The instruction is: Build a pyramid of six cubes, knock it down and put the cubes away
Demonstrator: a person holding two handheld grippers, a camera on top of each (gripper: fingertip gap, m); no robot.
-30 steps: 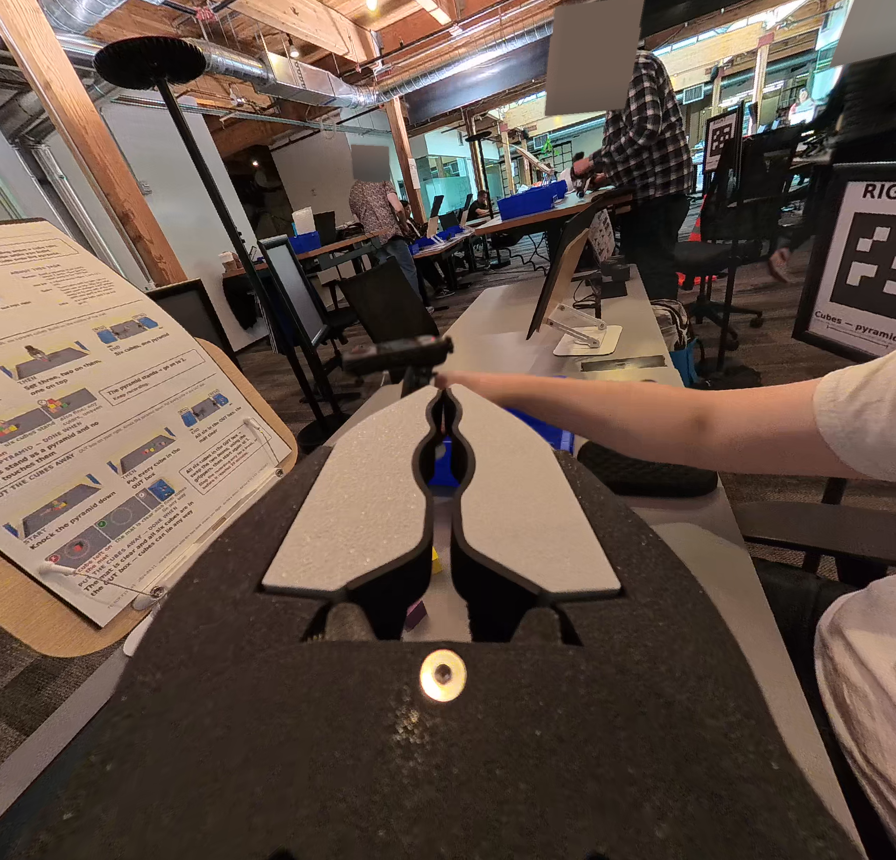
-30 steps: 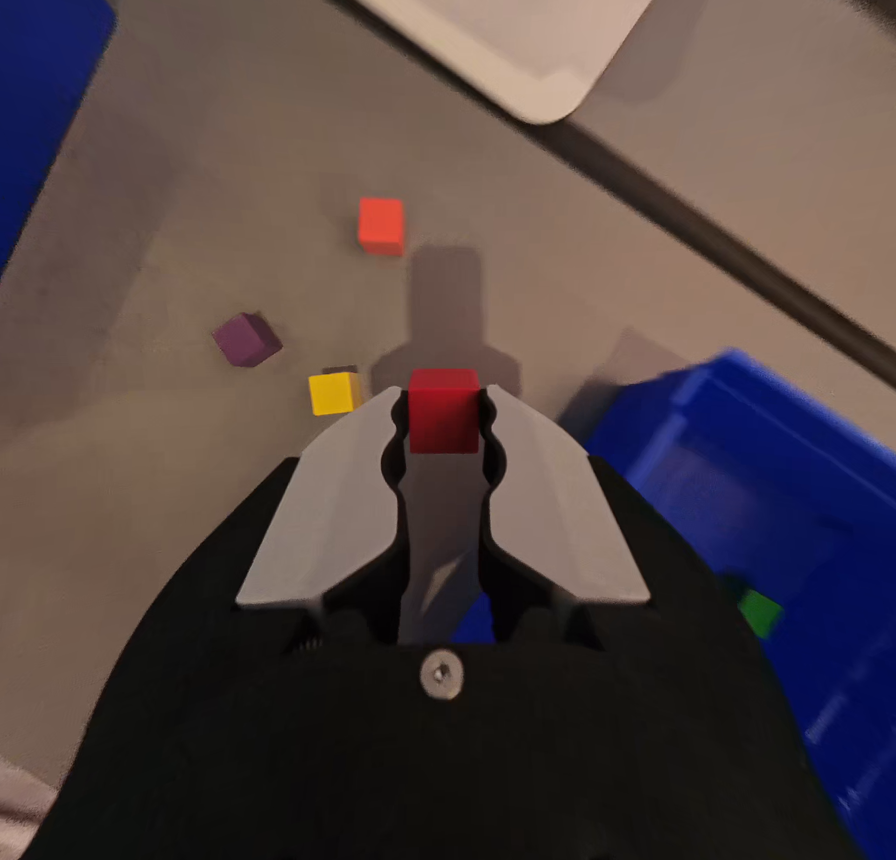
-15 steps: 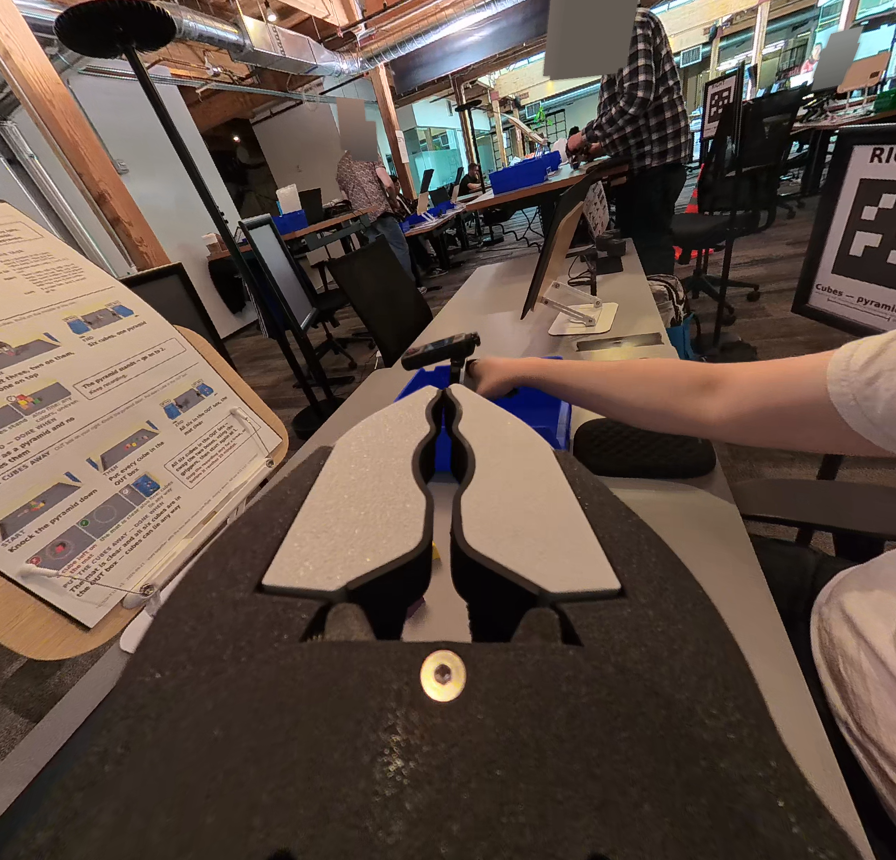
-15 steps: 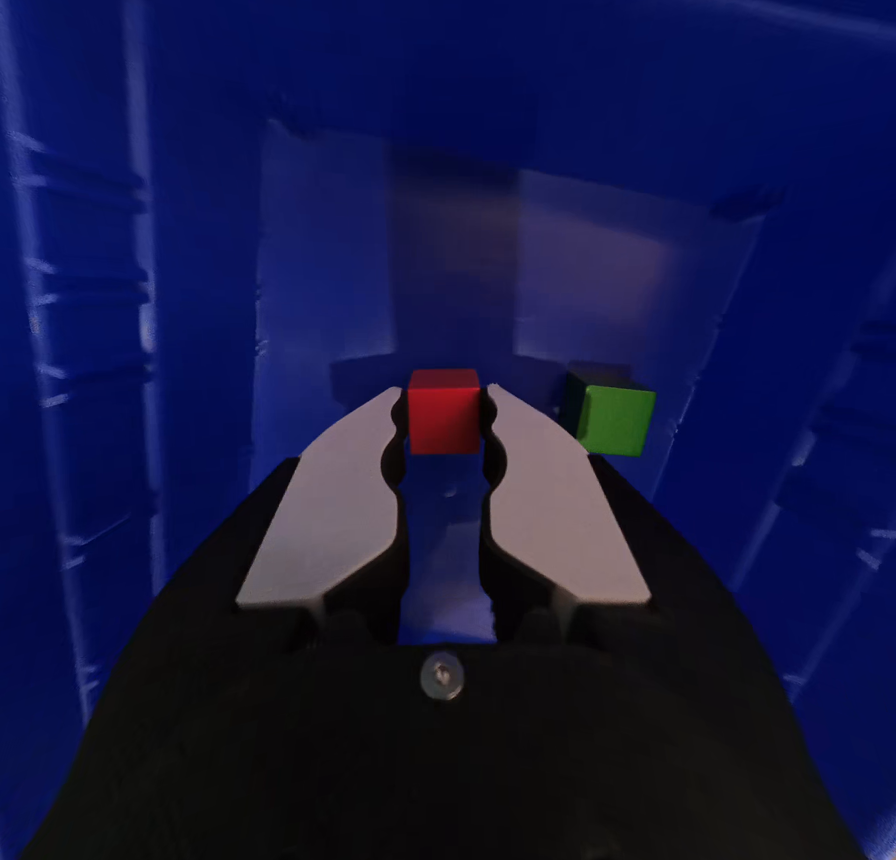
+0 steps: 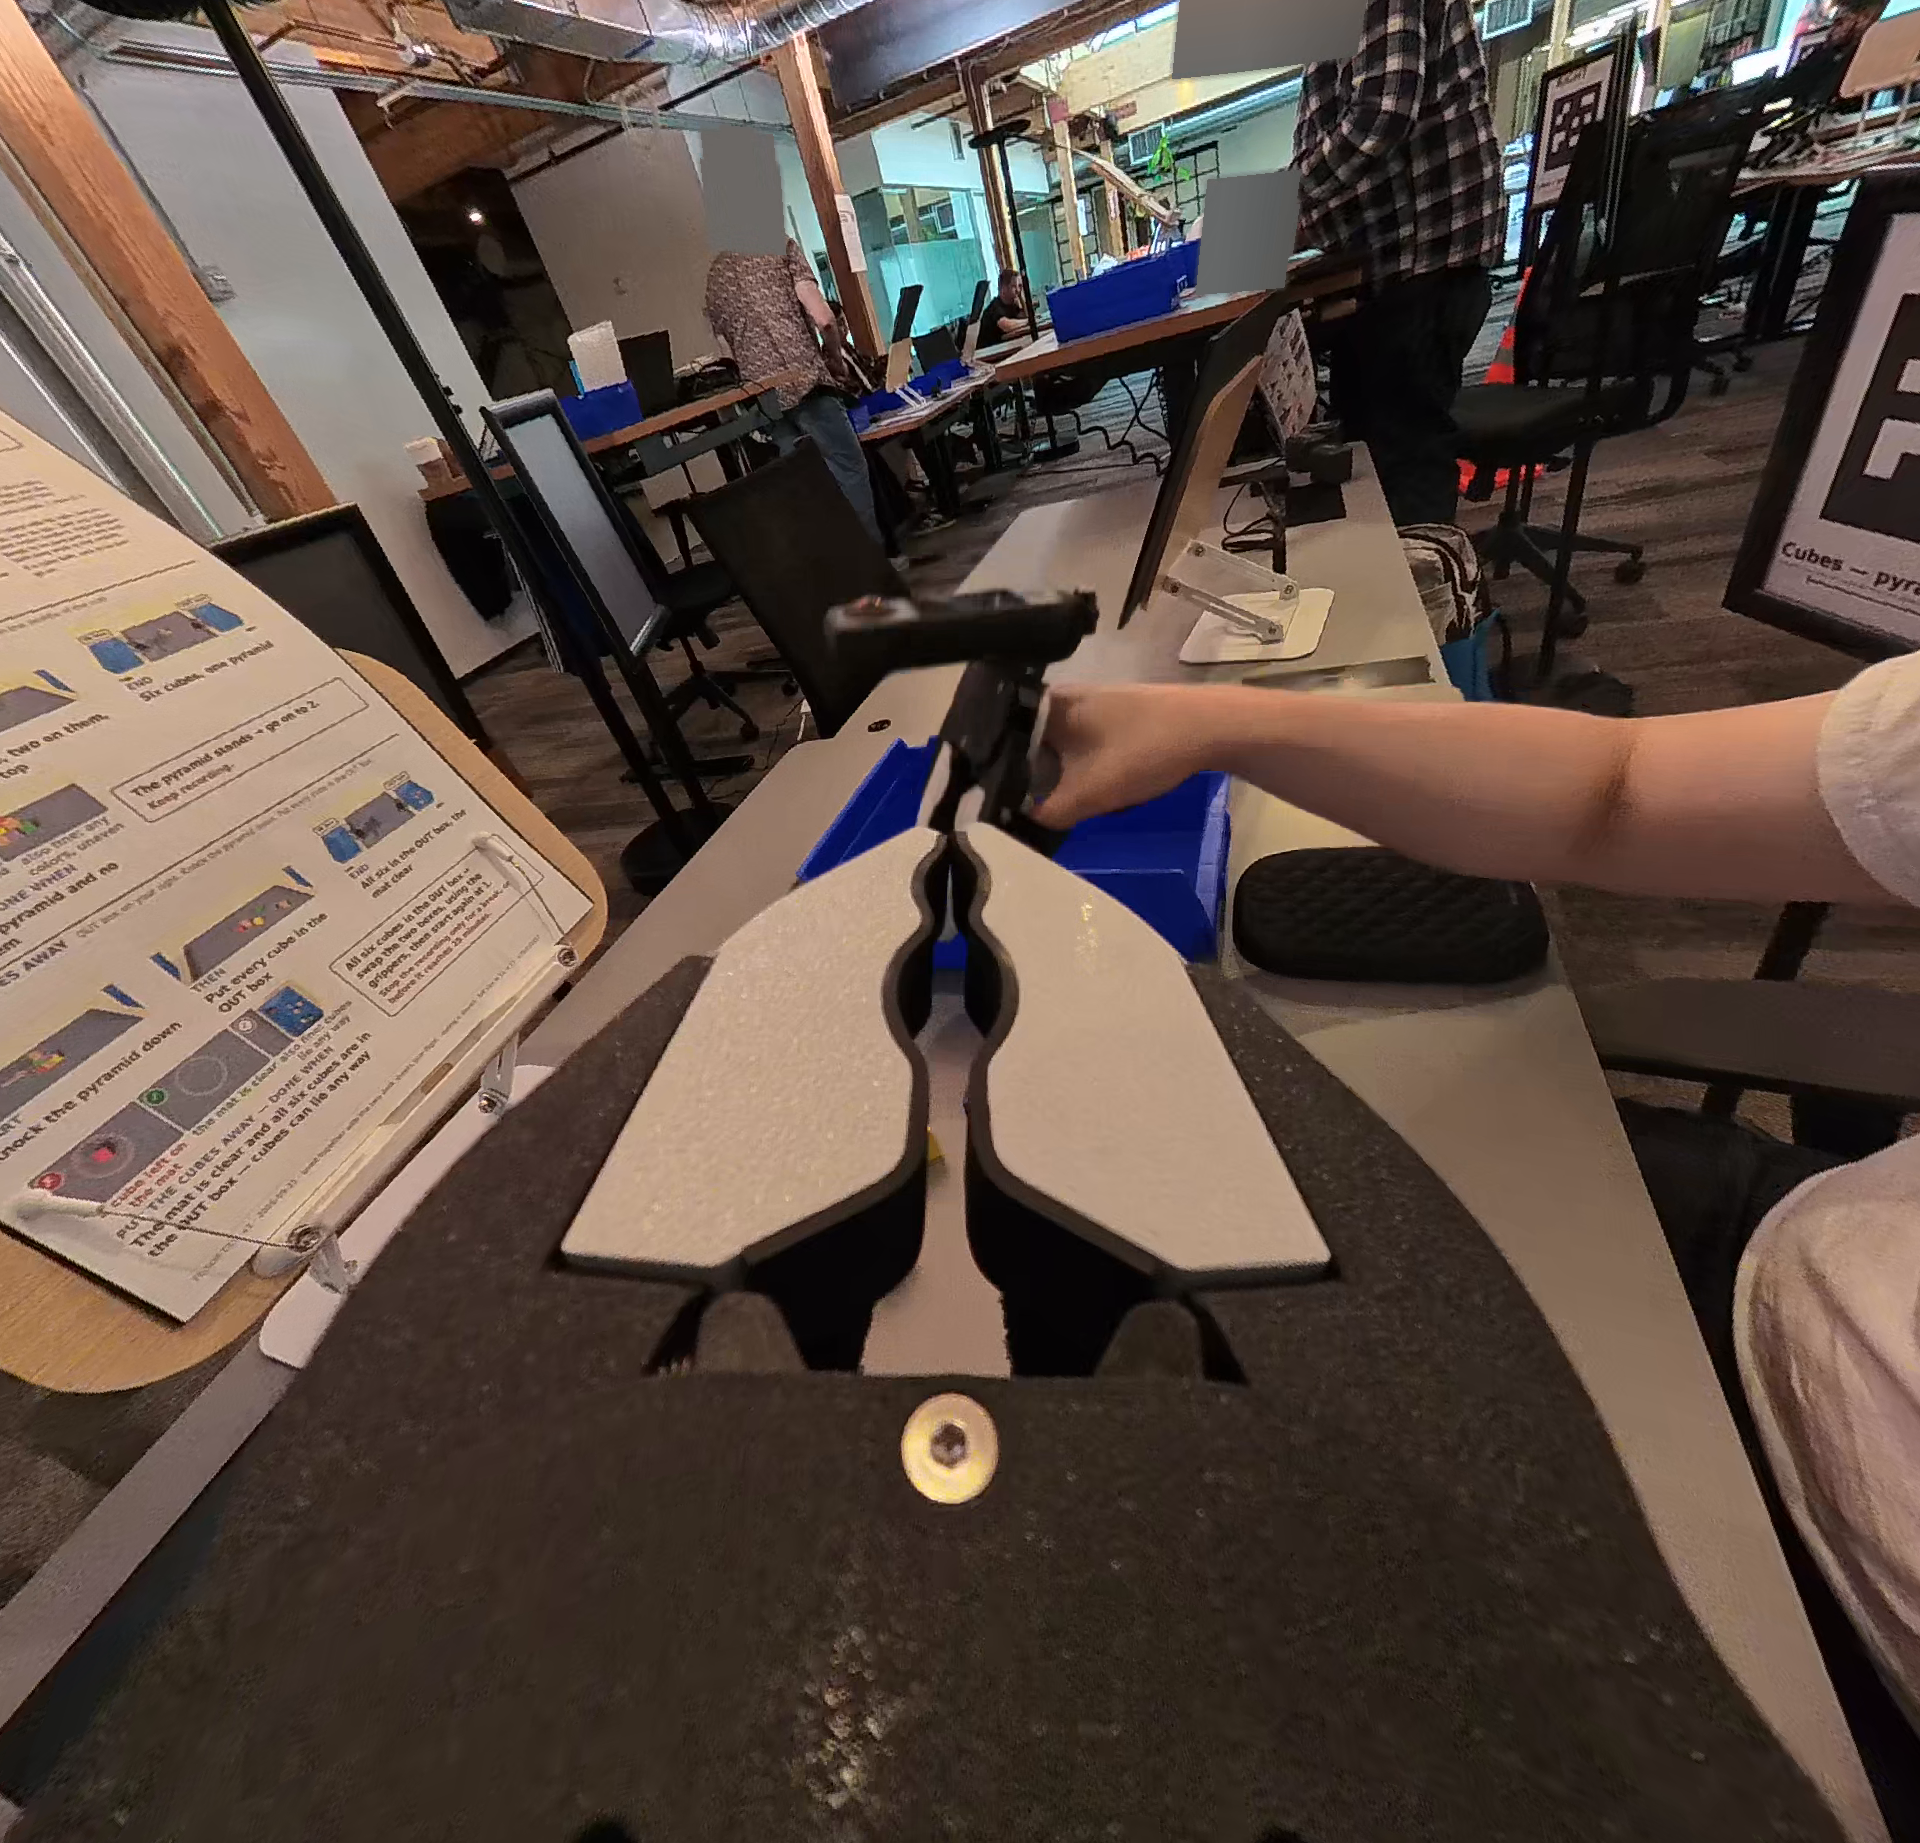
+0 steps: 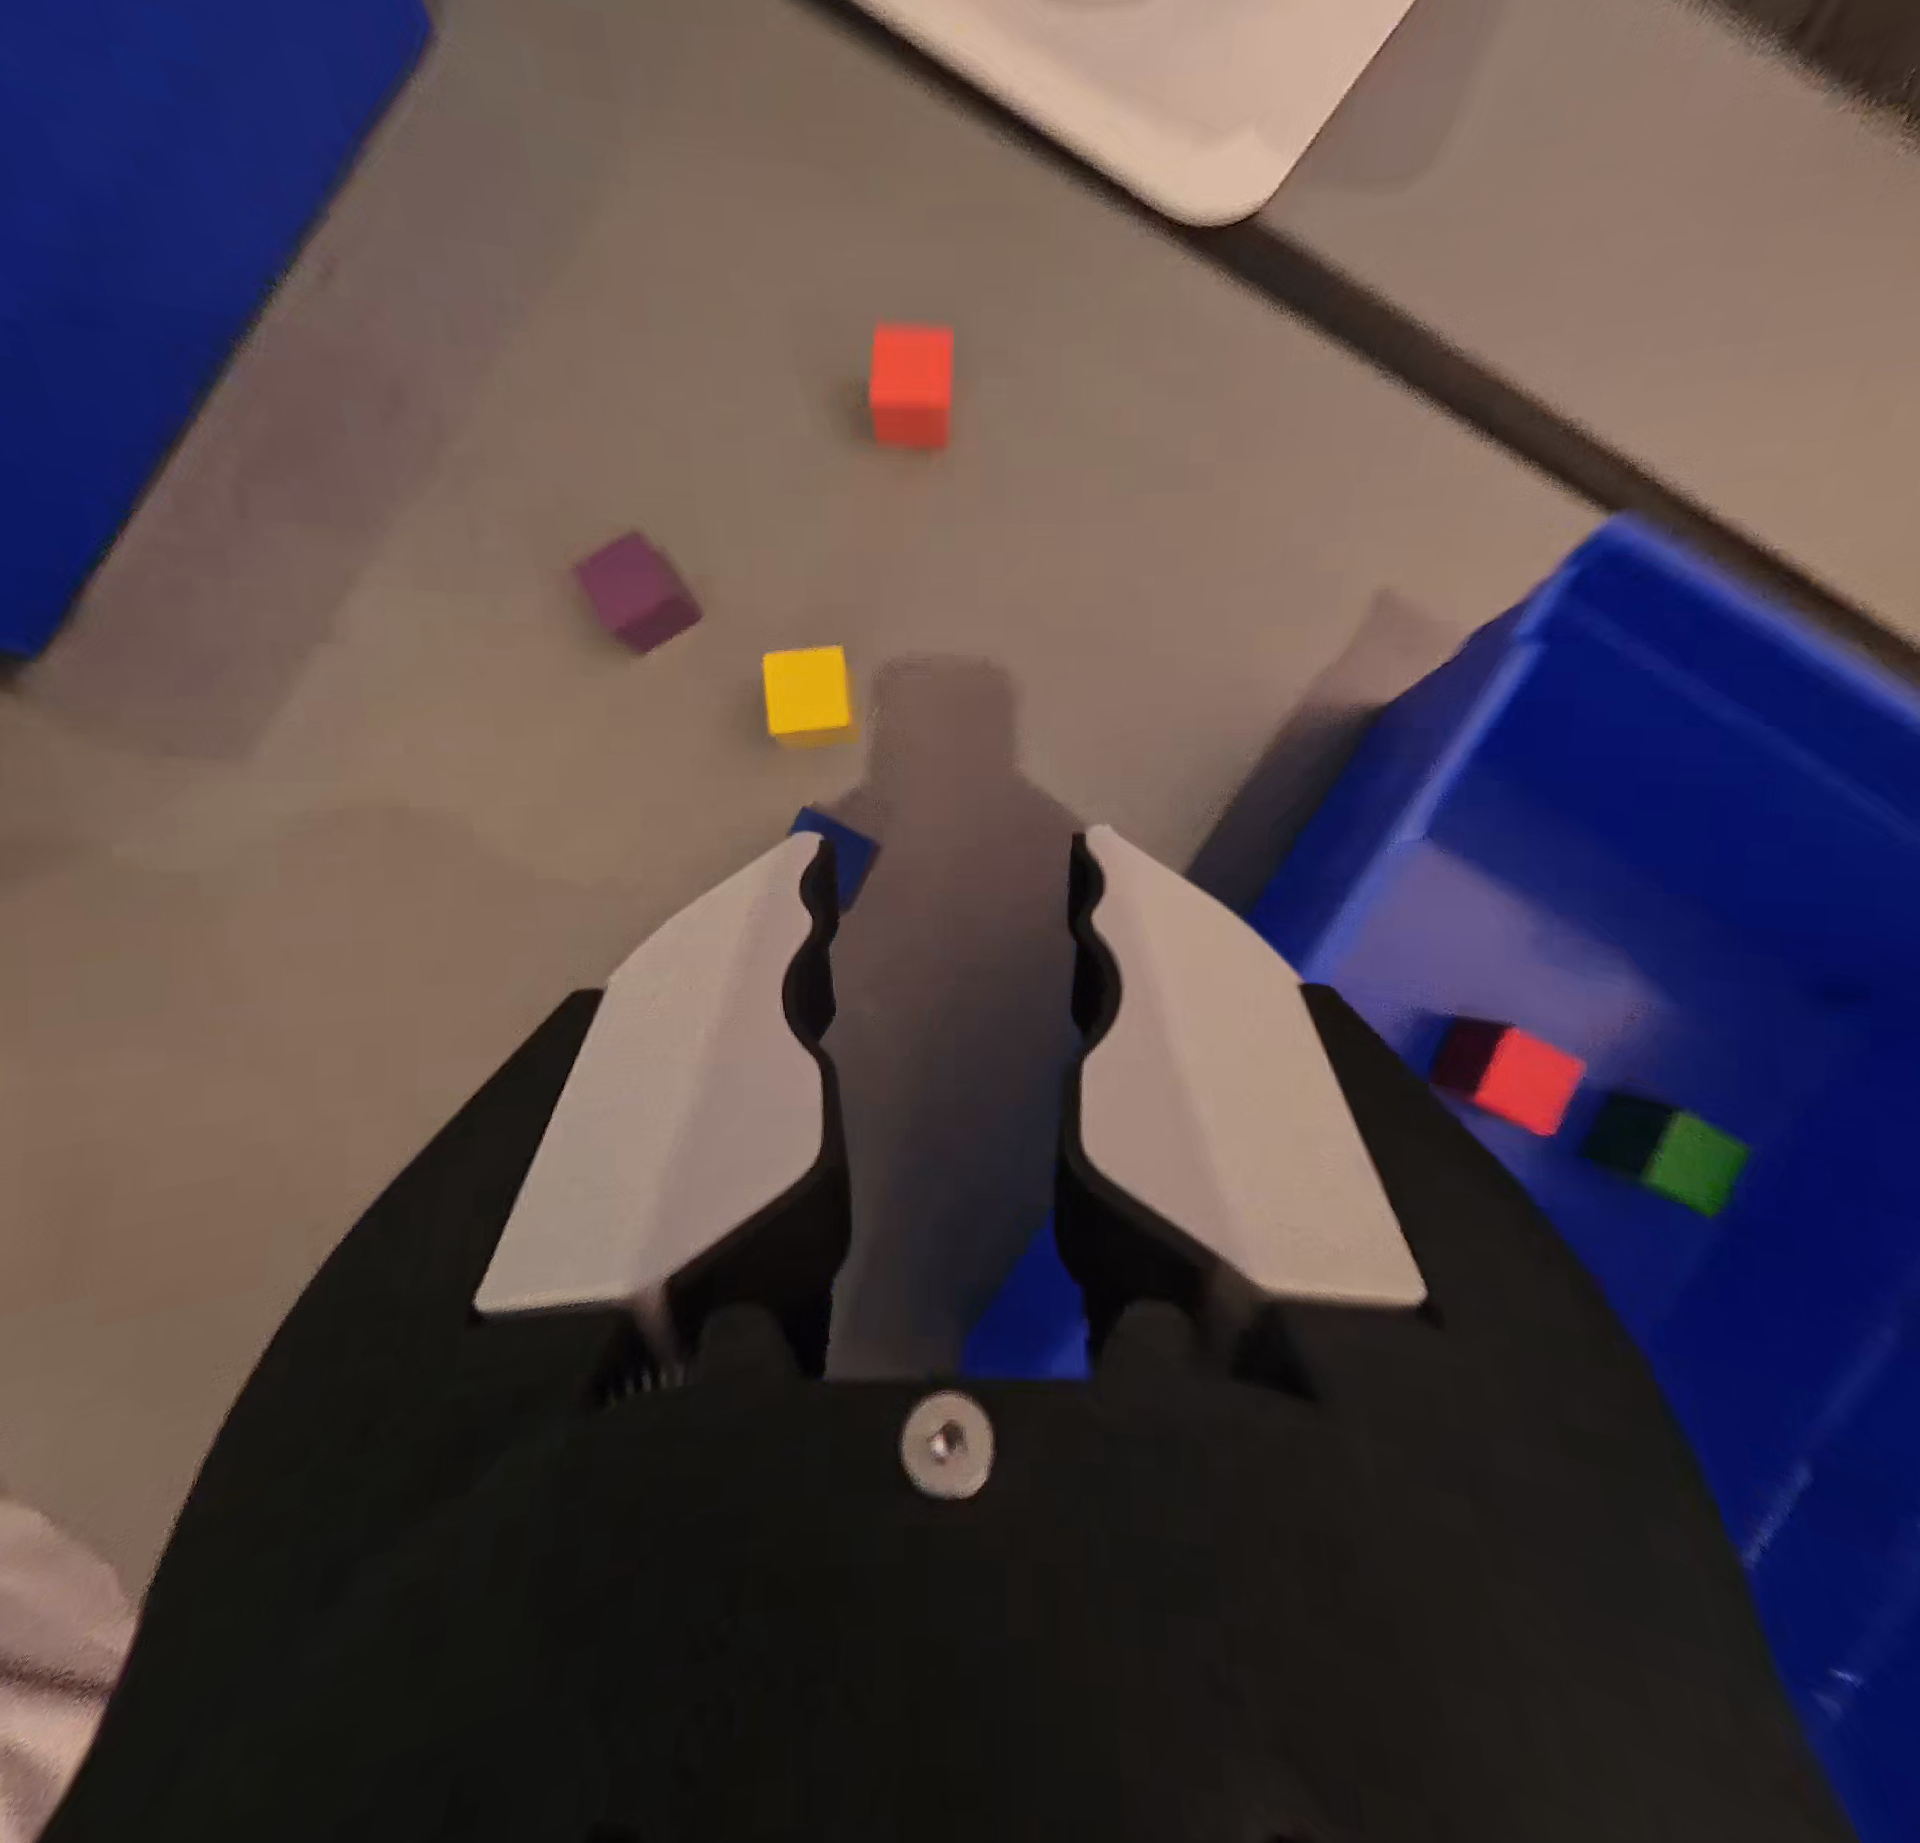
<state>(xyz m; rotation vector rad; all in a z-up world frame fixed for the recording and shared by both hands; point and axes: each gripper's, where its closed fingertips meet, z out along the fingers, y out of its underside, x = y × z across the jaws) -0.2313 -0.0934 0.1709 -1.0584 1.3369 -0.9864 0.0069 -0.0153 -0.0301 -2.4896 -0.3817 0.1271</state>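
Blue cube [image 6: 844,858] peeks out just beside the left fingertip of the right gripper [image 6: 948,853], whose jaws stand apart and empty. Yellow cube [image 6: 806,692], purple cube [image 6: 636,590] and orange cube [image 6: 911,383] lie beyond, up-frame; red cube [image 6: 1525,1078] and green cube [image 6: 1696,1165] sit in the bin [image 6: 1621,713], lower right. The left gripper [image 5: 954,848] is closed on nothing, farther off.

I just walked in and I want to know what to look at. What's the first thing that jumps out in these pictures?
The bright little cubes scattered on the grey table: an orange cube, a purple cube and a yellow cube, with a blue cube peeking out by the open right gripper. To the right, a red cube and a green cube already lie in the blue bin.
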